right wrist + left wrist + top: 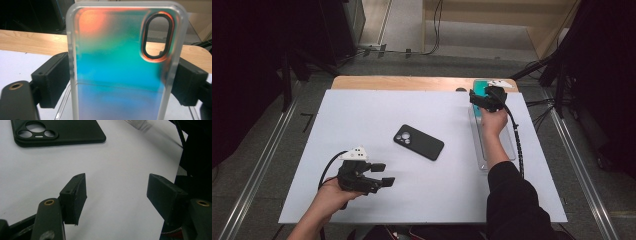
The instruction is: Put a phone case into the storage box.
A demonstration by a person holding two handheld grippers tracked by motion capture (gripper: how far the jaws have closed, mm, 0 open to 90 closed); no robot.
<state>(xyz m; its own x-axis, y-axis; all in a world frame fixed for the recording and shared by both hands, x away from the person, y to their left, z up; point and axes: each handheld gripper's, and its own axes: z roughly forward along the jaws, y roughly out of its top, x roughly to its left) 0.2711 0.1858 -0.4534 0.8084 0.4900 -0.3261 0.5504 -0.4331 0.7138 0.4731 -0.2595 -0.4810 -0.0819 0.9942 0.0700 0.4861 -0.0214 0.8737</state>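
Layout of the counter [362,110]. A phone [418,142] lies flat near the middle. A clear tray [512,150] runs along the right edge, from the far right corner toward the near edge. The right gripper [482,100] stands over the tray's far end, with a phone case [120,62] upright between its jaws. The left gripper [382,175] sits near the near left corner, before and to the left of the phone, apart from it.
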